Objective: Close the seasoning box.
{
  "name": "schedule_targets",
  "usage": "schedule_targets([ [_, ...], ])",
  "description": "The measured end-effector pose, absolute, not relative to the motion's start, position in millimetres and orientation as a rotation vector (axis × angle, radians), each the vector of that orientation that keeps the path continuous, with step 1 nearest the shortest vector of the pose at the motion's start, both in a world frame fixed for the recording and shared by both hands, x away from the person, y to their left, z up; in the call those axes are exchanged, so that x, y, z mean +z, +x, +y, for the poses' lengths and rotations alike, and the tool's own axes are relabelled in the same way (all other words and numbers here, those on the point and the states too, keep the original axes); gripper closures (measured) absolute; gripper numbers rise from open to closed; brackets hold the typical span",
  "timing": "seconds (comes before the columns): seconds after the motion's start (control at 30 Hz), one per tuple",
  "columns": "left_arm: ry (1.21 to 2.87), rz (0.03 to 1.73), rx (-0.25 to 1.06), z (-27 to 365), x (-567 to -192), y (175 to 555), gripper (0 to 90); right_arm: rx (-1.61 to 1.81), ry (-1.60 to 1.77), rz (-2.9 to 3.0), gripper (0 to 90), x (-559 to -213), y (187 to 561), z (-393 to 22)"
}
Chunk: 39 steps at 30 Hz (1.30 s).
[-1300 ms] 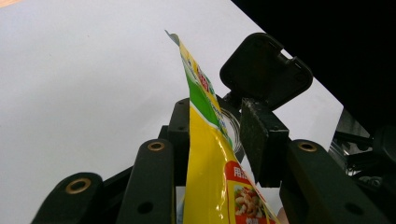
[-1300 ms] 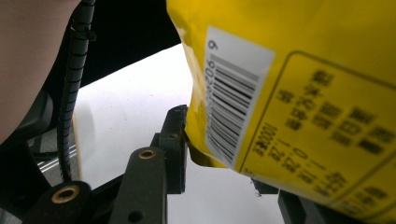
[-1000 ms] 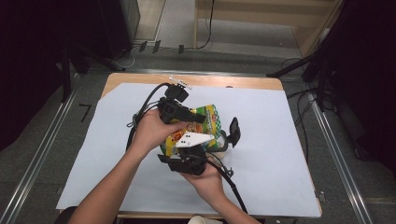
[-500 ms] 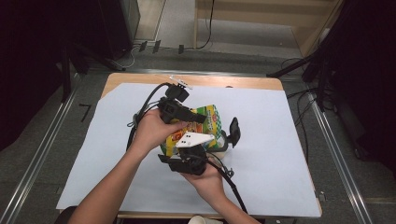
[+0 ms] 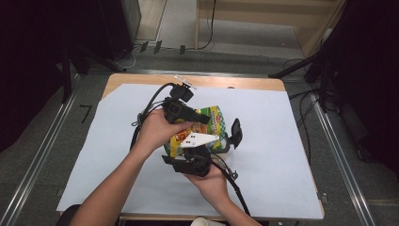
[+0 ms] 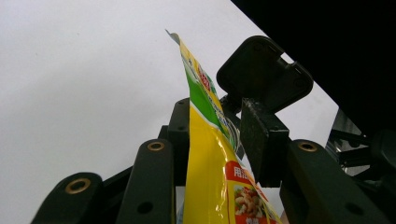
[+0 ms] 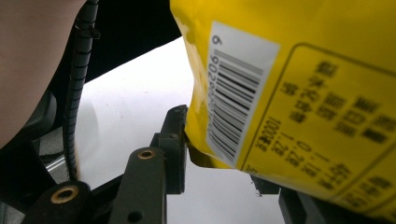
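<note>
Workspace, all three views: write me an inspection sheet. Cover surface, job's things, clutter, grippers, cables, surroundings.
Surface: wooden table covered by a white sheet, flat, no stains seen.
Job's things: one yellow-and-green snack bag, lifted off the sheet between both grippers; barcode side faces the right gripper's camera.
Clutter: nothing seen on the sheet; a pale cup rim at the near table edge.
Grippers: left gripper closed on the bag's thin edge; right gripper closed on the bag's lower corner.
Cables: black cable loops from the left gripper; another trails from the right, both over the sheet.
Surroundings: grey floor, metal rails on both sides, dark equipment beyond.
</note>
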<state>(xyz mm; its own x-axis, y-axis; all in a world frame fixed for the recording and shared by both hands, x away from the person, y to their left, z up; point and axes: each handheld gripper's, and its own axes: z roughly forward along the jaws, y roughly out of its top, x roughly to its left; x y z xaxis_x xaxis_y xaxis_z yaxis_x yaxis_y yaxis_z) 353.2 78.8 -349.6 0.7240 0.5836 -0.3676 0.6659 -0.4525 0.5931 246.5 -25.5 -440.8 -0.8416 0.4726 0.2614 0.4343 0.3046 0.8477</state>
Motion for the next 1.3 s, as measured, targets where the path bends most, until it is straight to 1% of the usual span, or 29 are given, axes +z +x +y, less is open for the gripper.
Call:
schedule_targets([
  [0.27, 2.184, 0.928, -0.115, 78.1, -348.1, 350.8, 66.8, 1.607, 0.861, 2.499, 64.6, -441.2, 246.5, -24.9],
  [1.3, 2.181, 0.918, -0.099, 77.8, -343.9, 346.7, 66.2, 1.623, 0.849, 2.502, 65.0, -442.2, 248.3, -25.2],
])
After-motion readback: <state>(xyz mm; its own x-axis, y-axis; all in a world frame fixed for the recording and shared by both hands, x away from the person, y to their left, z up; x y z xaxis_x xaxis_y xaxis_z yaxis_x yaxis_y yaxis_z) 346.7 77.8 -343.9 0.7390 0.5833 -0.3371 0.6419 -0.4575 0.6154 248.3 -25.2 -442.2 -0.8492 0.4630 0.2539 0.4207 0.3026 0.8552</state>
